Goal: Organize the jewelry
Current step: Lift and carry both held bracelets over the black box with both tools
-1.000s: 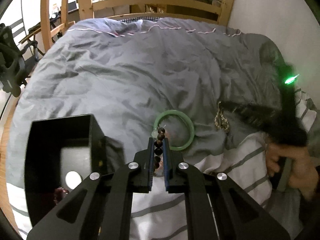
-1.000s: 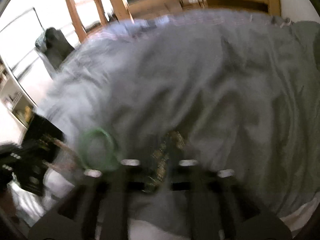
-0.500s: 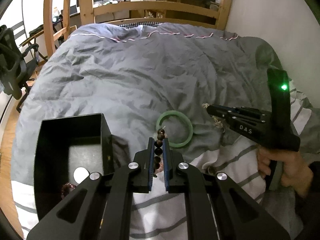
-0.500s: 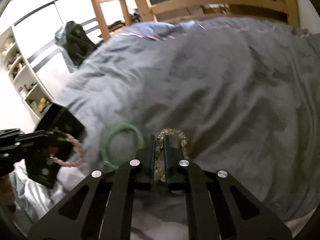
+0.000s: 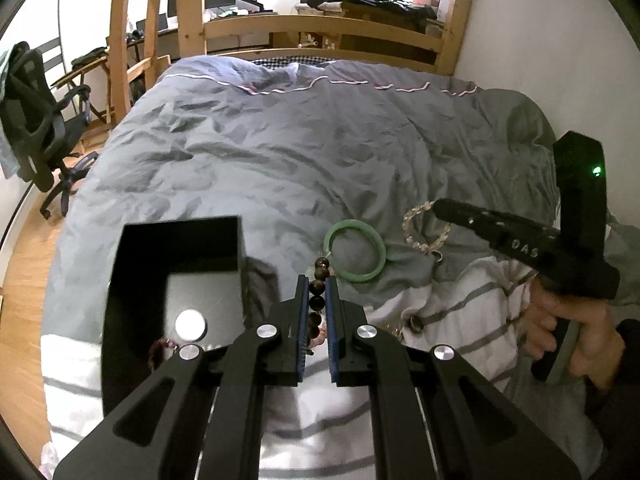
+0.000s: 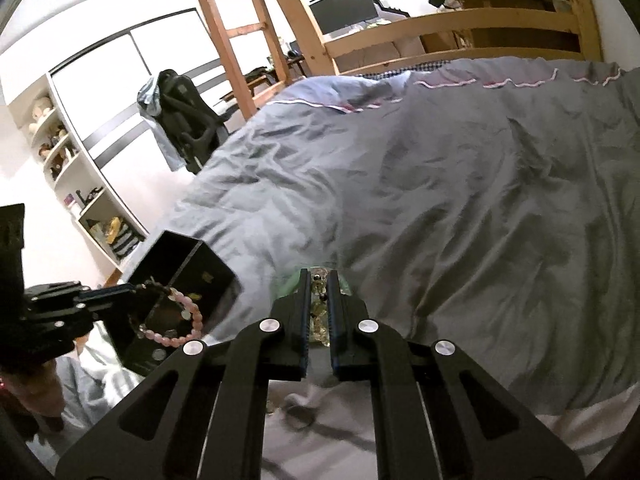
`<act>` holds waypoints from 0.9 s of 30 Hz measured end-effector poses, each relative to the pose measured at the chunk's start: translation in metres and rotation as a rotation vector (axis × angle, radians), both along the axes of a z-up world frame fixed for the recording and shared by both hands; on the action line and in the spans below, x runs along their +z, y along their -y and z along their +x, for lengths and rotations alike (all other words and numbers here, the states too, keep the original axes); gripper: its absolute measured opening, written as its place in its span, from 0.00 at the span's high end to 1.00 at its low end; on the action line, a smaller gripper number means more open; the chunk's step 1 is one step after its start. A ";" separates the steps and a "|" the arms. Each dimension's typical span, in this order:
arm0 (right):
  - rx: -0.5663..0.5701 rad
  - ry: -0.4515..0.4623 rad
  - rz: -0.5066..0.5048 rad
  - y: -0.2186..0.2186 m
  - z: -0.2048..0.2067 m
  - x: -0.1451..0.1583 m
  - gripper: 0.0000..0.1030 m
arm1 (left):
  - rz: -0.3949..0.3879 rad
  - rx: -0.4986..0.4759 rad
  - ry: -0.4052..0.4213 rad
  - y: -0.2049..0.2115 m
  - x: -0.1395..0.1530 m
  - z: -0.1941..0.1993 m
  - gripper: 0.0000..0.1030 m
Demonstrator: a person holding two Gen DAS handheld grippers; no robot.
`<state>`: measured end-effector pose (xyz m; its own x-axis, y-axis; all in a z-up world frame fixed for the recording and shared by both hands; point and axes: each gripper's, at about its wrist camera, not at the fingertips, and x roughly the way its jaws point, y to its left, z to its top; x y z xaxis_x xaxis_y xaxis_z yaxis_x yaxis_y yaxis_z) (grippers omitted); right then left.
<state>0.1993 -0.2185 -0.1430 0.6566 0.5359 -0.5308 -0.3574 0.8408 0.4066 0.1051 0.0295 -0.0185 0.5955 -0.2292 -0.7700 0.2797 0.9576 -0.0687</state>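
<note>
Left tongs (image 5: 317,300) grip a bead bracelet (image 5: 318,298) just right of the box (image 5: 176,280) at the bed's near edge; right tongs (image 6: 319,308), farther right, pinch a crystal bracelet (image 5: 424,232).

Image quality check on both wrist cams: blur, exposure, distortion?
Left wrist view: sharp; strong fisheye bend on the bed frame; the black box interior is nearly crushed to black, with a bright glare spot on its floor. Right wrist view: wardrobe wall blown out to white; slight smear on the duvet near the claw tips; dark vignette in the corners.
</note>
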 end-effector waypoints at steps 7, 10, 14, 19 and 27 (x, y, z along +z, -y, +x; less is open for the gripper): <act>0.037 0.020 0.019 -0.011 -0.021 0.019 0.92 | -0.021 0.029 0.020 -0.016 0.012 -0.015 0.92; 0.055 0.012 0.067 -0.011 -0.029 0.028 0.92 | -0.042 0.041 0.038 -0.022 0.021 -0.021 0.92; 0.068 -0.009 0.133 -0.010 -0.033 0.037 0.92 | -0.058 0.057 0.055 -0.034 0.029 -0.027 0.92; 0.082 -0.002 0.133 -0.021 -0.041 0.054 0.92 | -0.069 0.091 0.074 -0.052 0.036 -0.033 0.92; 0.130 0.029 0.106 -0.051 -0.057 0.078 0.92 | -0.087 0.118 0.096 -0.072 0.046 -0.040 0.92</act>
